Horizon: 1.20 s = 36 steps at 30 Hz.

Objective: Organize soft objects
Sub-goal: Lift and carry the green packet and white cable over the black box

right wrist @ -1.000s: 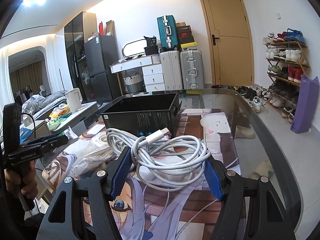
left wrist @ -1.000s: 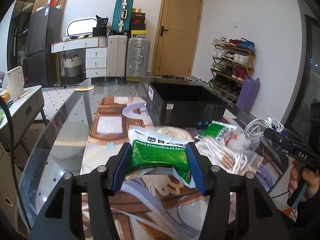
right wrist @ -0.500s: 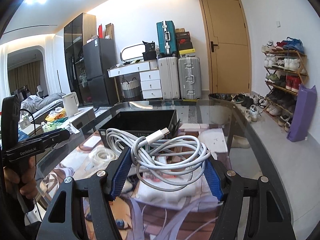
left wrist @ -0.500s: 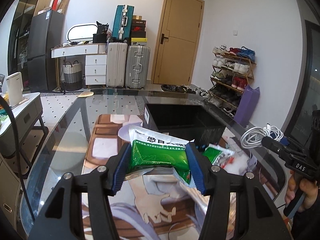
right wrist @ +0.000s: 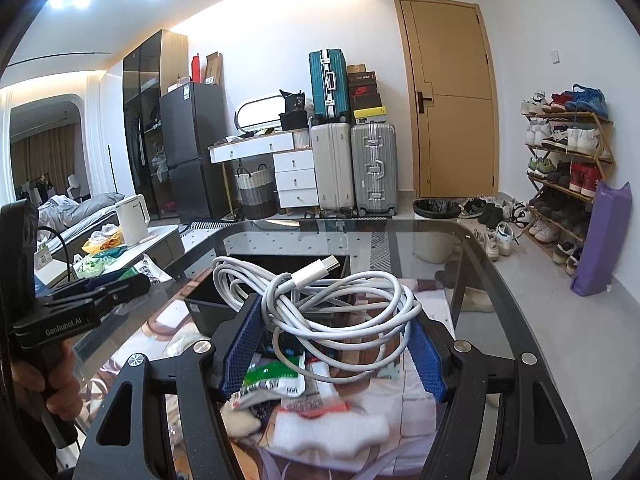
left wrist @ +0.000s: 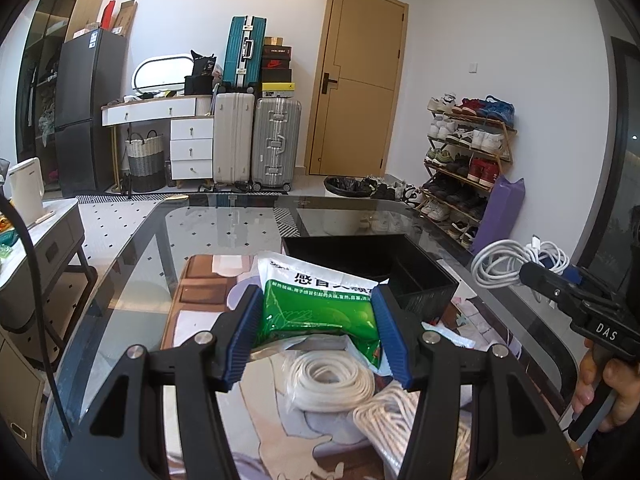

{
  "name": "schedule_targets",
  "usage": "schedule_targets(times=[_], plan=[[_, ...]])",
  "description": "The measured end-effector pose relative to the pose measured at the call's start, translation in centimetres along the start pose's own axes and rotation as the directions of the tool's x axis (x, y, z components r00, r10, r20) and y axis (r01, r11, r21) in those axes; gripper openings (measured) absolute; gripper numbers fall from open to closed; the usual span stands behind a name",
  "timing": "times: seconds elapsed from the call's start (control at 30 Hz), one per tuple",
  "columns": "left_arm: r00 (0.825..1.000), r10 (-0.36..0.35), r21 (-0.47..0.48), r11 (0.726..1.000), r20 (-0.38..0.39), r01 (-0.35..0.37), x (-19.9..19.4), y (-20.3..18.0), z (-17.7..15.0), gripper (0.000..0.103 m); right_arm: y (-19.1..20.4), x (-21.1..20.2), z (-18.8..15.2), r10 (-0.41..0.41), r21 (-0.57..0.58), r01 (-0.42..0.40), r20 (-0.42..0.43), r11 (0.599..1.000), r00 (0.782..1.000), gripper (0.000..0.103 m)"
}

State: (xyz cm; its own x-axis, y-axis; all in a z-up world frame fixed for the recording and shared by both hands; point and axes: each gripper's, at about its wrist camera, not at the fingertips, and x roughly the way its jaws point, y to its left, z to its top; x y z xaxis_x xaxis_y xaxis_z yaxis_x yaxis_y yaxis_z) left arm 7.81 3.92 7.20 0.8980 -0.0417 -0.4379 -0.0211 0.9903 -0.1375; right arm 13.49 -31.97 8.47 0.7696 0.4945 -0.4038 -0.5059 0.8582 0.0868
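Aloft, left tool (left wrist: 318,330) clamped across green packet (left wrist: 320,312), long axis pointing forward; right tool (right wrist: 336,350) clamped around cable coil (right wrist: 320,300).

My left hand-held gripper (left wrist: 318,334) holds a green-and-white plastic sachet (left wrist: 318,304) above coiled white rope (left wrist: 332,380) on the glass tabletop (left wrist: 224,236); the open black plastic box (left wrist: 416,280) sits behind, my right hand-held gripper (right wrist: 334,350) clamping a coiled white charging cable (right wrist: 336,304) before it.

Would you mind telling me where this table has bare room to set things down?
The glass table is bare beyond and left of the black plastic bin. It is crowded nearer the grippers: coiled white rope, small green-and-white packets and white foam.
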Motion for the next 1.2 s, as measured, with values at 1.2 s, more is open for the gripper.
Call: schedule_targets(times=[1.2], plan=[[0.996, -0.014, 0.041, 0.999, -0.09, 0.017, 7.8, -1.9, 1.7, 0.056, 2.1, 11.0, 3.1, -0.068, -0.079, 0.062, -0.084, 0.995, 0.994, 0.069]])
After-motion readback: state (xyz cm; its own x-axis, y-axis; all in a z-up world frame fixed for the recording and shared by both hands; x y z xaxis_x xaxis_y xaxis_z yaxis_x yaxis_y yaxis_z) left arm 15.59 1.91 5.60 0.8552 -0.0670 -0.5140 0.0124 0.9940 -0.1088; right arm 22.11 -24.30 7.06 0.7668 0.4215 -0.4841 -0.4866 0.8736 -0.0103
